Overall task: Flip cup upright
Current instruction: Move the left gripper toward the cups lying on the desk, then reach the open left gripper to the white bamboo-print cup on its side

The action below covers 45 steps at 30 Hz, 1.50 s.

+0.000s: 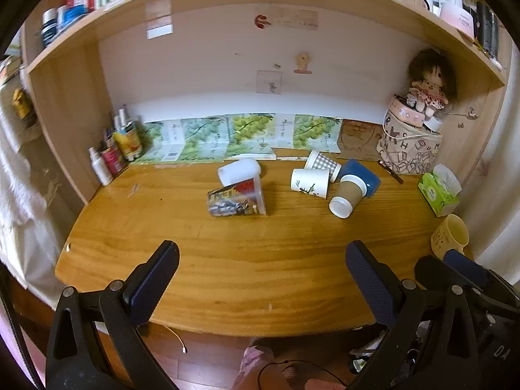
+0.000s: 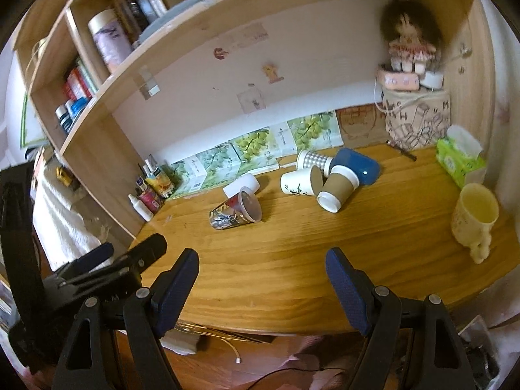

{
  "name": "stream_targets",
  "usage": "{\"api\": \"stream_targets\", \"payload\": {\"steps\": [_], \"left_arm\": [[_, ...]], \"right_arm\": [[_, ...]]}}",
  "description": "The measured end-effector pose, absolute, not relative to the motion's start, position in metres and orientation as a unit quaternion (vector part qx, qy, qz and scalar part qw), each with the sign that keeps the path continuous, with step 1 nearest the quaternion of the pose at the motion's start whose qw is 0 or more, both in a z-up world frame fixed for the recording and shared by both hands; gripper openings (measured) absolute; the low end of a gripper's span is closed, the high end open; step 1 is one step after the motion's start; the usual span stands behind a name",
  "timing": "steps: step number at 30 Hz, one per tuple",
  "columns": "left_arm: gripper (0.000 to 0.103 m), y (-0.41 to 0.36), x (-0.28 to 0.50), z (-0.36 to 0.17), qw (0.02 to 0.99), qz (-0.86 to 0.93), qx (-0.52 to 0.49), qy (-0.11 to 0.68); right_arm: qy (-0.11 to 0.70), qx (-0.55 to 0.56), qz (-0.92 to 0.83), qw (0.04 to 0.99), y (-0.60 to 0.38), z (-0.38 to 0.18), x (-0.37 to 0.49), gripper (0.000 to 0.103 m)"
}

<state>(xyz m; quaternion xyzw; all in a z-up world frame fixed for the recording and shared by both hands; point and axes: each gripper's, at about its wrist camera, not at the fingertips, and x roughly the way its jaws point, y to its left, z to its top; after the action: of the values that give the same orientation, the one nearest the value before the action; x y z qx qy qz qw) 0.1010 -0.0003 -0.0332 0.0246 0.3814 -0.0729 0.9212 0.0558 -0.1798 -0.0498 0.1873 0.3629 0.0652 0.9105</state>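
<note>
Left gripper (image 1: 260,273) and right gripper (image 2: 261,276) hover at frame bottom, fingers spread wide, holding nothing. Centre frame on the wooden desk (image 1: 227,260), the printed clear plastic cup (image 1: 235,199) lies sideways; a pale yellow mug (image 2: 473,216) stands upright at right.

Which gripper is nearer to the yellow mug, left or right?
Right. The yellow mug stands upright just ahead and to the right of the right gripper. The left gripper sits further left, with the right one between it and the mug.
</note>
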Motion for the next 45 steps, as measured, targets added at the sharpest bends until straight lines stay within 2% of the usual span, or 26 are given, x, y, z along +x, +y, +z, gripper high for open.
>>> {"api": "stream_targets", "payload": {"steps": [11, 29, 45], "left_arm": [[0.102, -0.011, 0.179, -0.032, 0.904, -0.133, 0.062, 0.402], [0.102, -0.064, 0.28, -0.052, 0.861, -0.237, 0.27, 0.36], [0.102, -0.121, 0.318, -0.109, 0.768, -0.352, 0.424, 0.326]], "right_arm": [[0.398, 0.265, 0.072, 0.875, -0.196, -0.064, 0.129, 0.081], [0.43, 0.333, 0.021, 0.839, -0.23, -0.107, 0.233, 0.081], [0.457, 0.328, -0.057, 0.824, -0.259, -0.152, 0.27, 0.081]]}}
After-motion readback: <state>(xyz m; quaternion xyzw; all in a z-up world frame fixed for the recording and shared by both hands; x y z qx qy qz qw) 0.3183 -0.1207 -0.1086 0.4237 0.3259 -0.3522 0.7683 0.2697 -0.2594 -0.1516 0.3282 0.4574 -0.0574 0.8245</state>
